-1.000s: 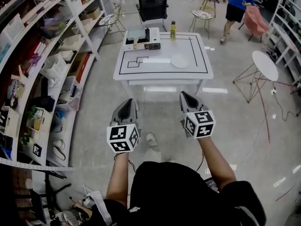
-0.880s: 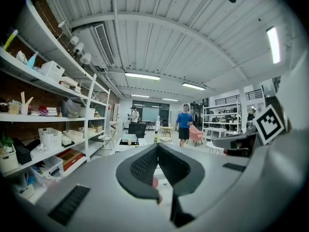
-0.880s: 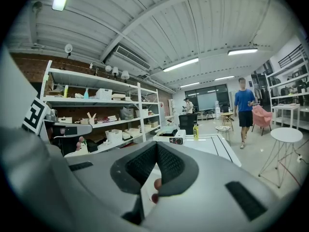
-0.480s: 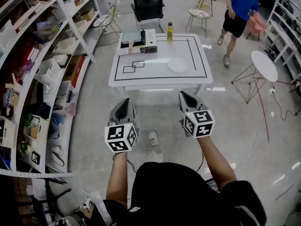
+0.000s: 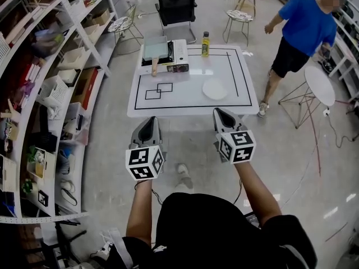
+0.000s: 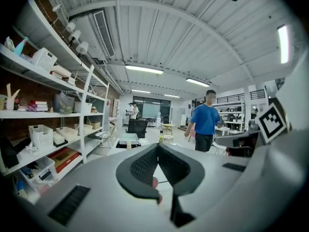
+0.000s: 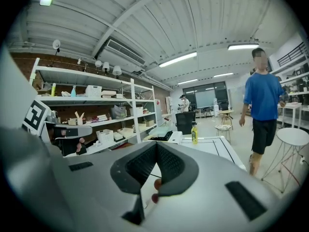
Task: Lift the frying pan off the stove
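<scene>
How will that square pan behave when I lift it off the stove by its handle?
The frying pan looks rigid, so it should lift in one piece. Its handle juts from one side, so gripped there the body will likely sag downward. It appears empty, so probably light, though it is too far off to be sure.

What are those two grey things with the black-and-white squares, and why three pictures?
A person holds a grabbing tool in each hand: the left gripper and the right gripper. The squared cubes belong to them. One picture comes from a camera on the person's head, looking down; the other two from cameras riding on each tool. Their fingers are shut together and hold nothing. Ahead stands a white table with a frying pan on a small stove, a yellow bottle and a white plate. Nearby is someone in a blue shirt.
</scene>
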A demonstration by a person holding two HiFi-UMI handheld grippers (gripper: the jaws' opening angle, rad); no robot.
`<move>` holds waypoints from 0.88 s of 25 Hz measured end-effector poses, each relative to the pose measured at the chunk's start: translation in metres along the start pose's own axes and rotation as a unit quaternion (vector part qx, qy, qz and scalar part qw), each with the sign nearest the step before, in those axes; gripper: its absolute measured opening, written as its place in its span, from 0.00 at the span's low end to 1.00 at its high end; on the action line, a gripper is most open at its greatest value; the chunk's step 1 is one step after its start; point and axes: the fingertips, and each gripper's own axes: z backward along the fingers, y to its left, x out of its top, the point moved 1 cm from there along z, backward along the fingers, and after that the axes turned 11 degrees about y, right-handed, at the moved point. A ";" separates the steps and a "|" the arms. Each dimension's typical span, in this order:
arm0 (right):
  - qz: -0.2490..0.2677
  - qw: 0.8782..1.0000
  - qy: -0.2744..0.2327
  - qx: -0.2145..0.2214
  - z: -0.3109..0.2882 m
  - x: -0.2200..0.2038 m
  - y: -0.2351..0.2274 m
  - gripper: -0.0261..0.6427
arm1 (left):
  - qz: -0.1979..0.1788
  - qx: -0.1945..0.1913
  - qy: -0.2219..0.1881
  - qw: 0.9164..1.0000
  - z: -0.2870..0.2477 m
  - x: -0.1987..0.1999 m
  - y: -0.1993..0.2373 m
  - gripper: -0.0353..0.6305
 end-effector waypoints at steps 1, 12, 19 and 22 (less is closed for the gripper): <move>-0.001 1.000 0.002 0.000 -0.009 0.004 -0.003 0.04 | 0.000 -0.001 0.003 1.000 -0.009 0.004 0.004 0.07; -0.008 1.000 0.017 -0.009 -0.101 0.047 -0.016 0.04 | 0.010 -0.009 0.020 1.000 -0.088 0.037 0.066 0.07; -0.008 0.999 0.037 -0.017 -0.149 0.058 -0.018 0.04 | 0.025 -0.023 0.027 0.999 -0.127 0.046 0.099 0.07; -0.003 0.999 0.043 -0.018 -0.169 0.065 -0.017 0.04 | 0.030 -0.025 0.029 0.999 -0.140 0.050 0.115 0.07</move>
